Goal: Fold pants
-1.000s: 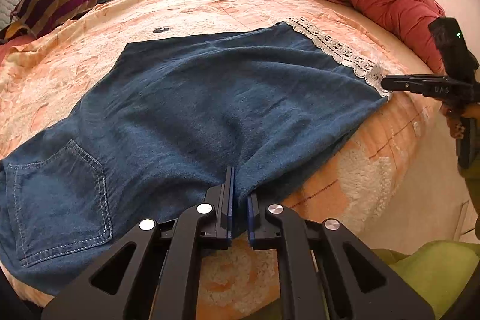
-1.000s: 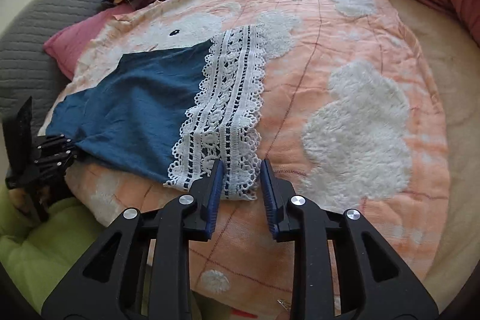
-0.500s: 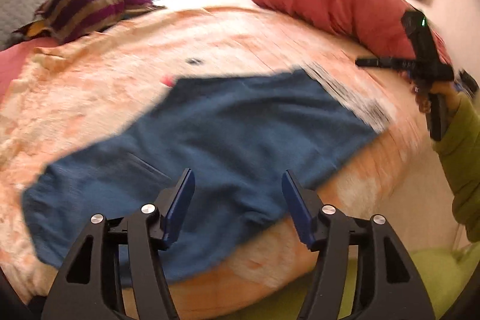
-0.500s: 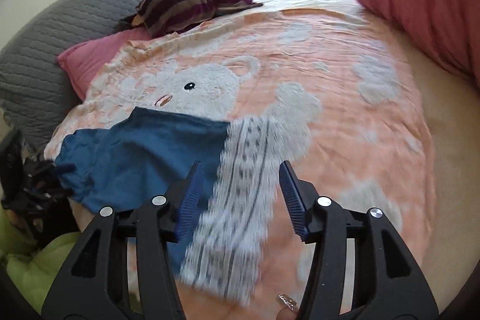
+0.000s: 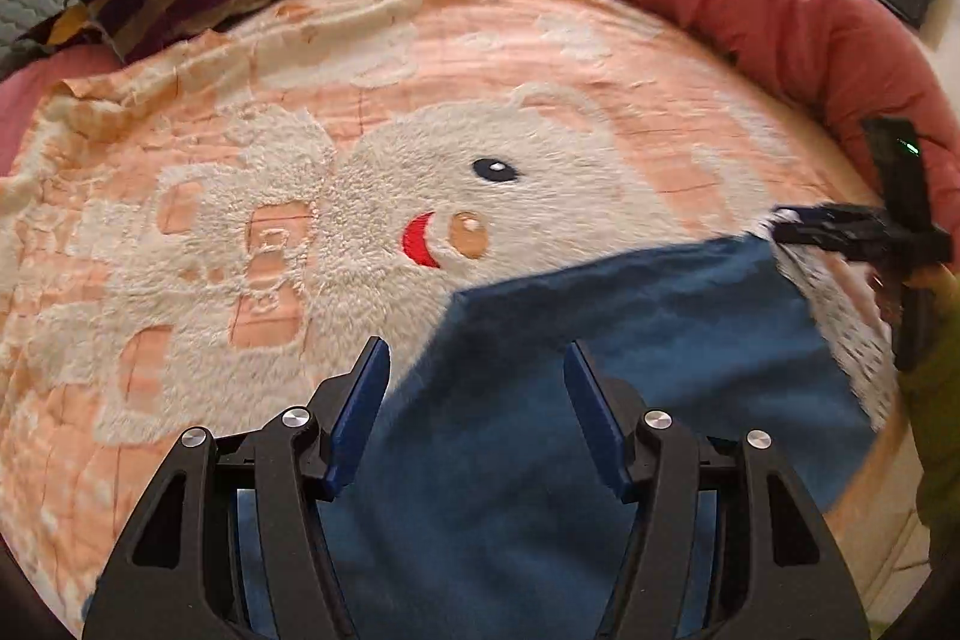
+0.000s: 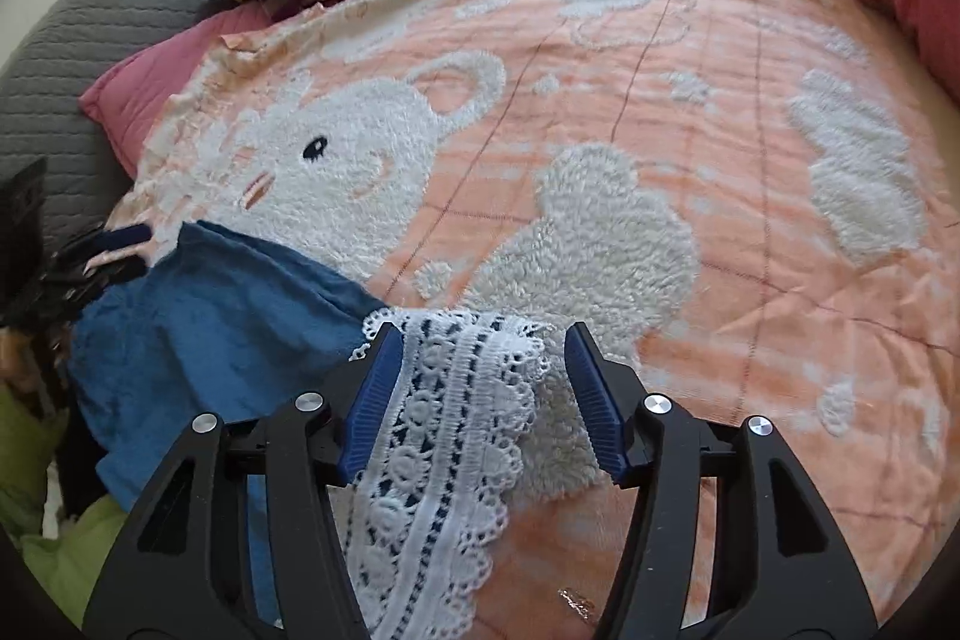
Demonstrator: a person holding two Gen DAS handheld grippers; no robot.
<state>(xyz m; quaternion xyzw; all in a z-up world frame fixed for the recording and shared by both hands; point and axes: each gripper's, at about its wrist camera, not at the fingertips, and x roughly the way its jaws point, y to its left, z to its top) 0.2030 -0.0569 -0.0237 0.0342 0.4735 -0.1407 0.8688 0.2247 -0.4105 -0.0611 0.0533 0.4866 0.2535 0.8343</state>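
Left gripper (image 5: 477, 400): we find its jaws apart, empty; a second ago they pinched the denim edge.
Right gripper (image 6: 480, 394): jaws just opening wider, lace hem (image 6: 444, 436) loose between them, pads clear.
Pants (image 5: 600, 370): now at 5 o'clock of the bear blanket (image 5: 300, 160); the bear's face, earlier covered, shows.

1 pants (image 5: 600, 340), 2 grippers, 1 blanket (image 5: 540, 70)
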